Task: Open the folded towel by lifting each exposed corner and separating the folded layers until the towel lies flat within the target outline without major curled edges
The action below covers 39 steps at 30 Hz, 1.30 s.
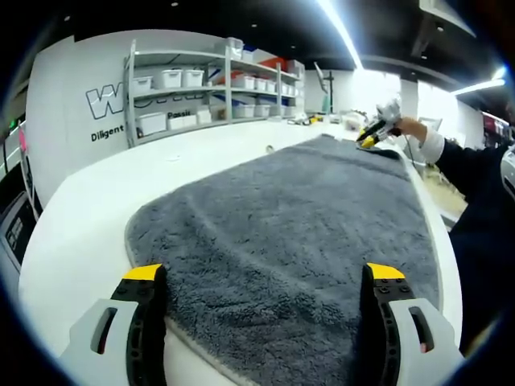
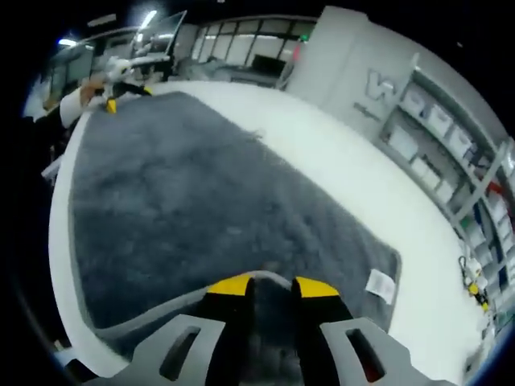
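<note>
A dark grey towel (image 1: 282,217) lies spread out on the white table (image 1: 96,209), its near hem curving between my left gripper's jaws. The left gripper (image 1: 264,272) stands wide open just over that near edge, with nothing held. At the far corner, the right gripper (image 1: 375,133) sits low on the towel's edge, held by a hand with a white cuff. In the right gripper view the towel (image 2: 185,193) stretches away, and the right gripper (image 2: 273,285) has its jaws close together with the raised hem pinched between them. A white label (image 2: 380,283) lies at the corner beside it. The left gripper (image 2: 110,101) shows at the far end.
Shelves with white bins (image 1: 209,84) stand beyond the table against a lettered wall (image 1: 109,100). Small items (image 1: 310,119) sit at the far table end. A person's dark sleeve (image 1: 475,173) is along the right side. Bare tabletop (image 2: 346,177) runs beside the towel toward more shelves (image 2: 451,145).
</note>
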Tool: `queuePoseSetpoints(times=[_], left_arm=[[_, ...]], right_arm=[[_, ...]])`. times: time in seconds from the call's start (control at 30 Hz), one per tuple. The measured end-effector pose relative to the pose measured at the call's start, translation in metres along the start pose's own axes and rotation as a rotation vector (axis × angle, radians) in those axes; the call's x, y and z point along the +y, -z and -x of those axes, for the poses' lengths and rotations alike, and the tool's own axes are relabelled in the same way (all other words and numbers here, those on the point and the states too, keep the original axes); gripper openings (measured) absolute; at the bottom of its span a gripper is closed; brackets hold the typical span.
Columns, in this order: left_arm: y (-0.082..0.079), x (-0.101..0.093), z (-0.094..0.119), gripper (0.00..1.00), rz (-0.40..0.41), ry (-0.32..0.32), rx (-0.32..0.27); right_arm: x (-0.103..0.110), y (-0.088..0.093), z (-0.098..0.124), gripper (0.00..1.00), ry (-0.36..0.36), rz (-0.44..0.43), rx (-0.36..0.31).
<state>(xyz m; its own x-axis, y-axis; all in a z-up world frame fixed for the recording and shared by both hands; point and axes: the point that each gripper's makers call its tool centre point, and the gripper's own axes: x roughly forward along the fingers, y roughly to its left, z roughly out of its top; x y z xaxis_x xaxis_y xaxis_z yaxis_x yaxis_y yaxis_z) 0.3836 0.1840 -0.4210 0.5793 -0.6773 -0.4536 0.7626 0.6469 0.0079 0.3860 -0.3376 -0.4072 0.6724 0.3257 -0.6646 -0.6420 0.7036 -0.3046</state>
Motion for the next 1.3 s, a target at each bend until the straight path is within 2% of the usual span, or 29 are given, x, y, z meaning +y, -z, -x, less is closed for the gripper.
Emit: queuePoseSetpoints(times=[0.13, 0.37, 0.63, 1.03, 1.3], left_arm=[[0.000, 0.001, 0.000, 0.99, 0.000, 0.000, -0.001], [0.000, 0.001, 0.000, 0.99, 0.001, -0.002, -0.005], [0.000, -0.001, 0.000, 0.99, 0.001, -0.001, -0.005], [0.001, 0.000, 0.000, 0.99, 0.001, -0.001, 0.000], [0.000, 0.000, -0.001, 0.99, 0.000, 0.000, 0.011]], right_arm=[[0.004, 0.004, -0.004, 0.06, -0.021, -0.021, 0.011], [0.007, 0.007, -0.007, 0.00, -0.022, -0.057, 0.011], [0.006, 0.007, -0.005, 0.00, -0.006, -0.015, 0.019], [-0.004, -0.011, 0.029, 0.00, 0.051, -0.030, -0.068], [-0.011, -0.012, 0.049, 0.00, 0.094, -0.090, -0.133]])
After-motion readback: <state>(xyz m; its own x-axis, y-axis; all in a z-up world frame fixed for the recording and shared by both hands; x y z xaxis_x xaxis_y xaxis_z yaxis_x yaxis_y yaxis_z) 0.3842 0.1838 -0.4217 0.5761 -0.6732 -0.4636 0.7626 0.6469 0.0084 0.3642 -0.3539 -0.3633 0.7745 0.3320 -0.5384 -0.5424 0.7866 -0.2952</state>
